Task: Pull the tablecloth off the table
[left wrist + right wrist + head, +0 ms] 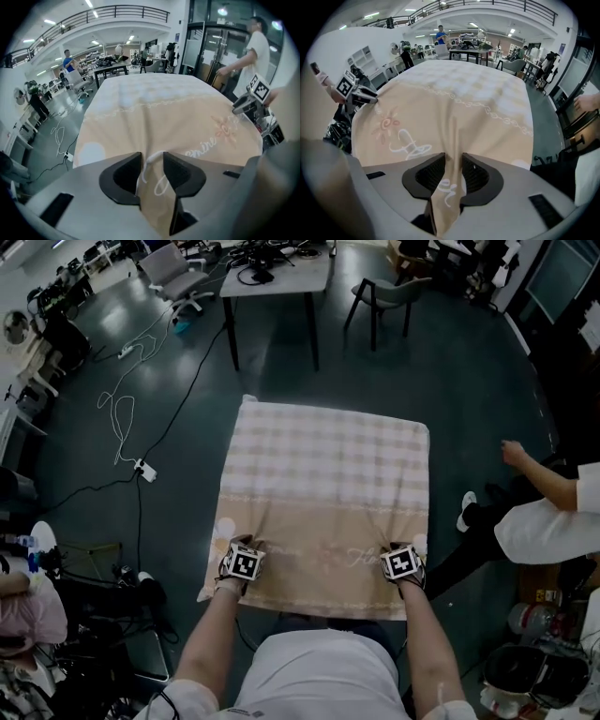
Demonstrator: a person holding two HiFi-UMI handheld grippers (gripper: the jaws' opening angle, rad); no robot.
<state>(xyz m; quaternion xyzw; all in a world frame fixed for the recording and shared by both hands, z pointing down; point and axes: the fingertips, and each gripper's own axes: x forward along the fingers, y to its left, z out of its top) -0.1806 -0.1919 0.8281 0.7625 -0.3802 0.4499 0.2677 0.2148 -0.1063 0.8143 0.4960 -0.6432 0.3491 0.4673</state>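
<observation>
I am counting one tablecloth [323,484], and I am holding two claws on its near edge: my left claw [151,161] and my right claw [453,164], each one pinching a single fold of it. Beyond the tablecloth I am seeing one far worktop [281,282] and two chairs, one dark chair [384,294] and one white office chair [176,273]. Right of the tablecloth I am seeing one person in white [548,521]. Left of it, one power strip [145,470] is lying among cables too tangled to count.

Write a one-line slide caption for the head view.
Left gripper and right gripper each clamp the near edge of the beige tablecloth, which lies spread flat.
</observation>
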